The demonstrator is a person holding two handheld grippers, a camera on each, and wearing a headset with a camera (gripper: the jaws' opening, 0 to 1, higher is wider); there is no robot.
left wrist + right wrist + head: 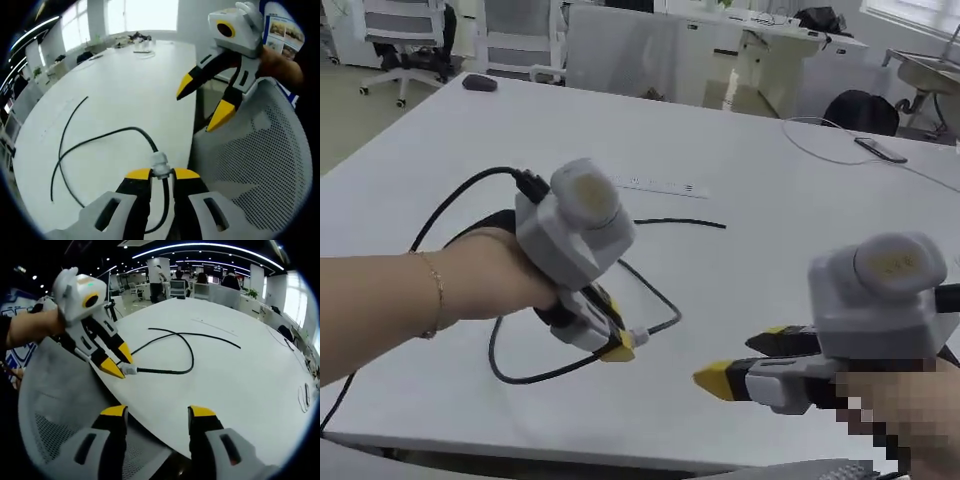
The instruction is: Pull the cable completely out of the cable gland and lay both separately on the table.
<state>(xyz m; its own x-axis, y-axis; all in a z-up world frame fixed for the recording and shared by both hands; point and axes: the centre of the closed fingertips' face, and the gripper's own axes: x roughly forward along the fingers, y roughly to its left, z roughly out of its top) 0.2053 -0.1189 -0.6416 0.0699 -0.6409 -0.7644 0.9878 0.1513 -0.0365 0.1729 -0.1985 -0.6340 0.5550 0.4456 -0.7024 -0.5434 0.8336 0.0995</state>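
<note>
the left gripper [162, 174] is pinching the white cable gland [161, 165] between its yellow tips, over the near edge of the tabletop [740, 170]. the black cable [95, 138] leaves the gland ahead of the gripper and loops across the tabletop, and another stretch runs back between the jaws. to its right, well apart, the right gripper [157, 412] hangs with its jaws spread, holding nothing.

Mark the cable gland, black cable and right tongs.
cable gland [161, 165], left gripper view, its white body.
black cable [160, 371], right gripper view, straight run beside the gland.
right tongs [157, 411], right gripper view, midway between open tips.
</note>
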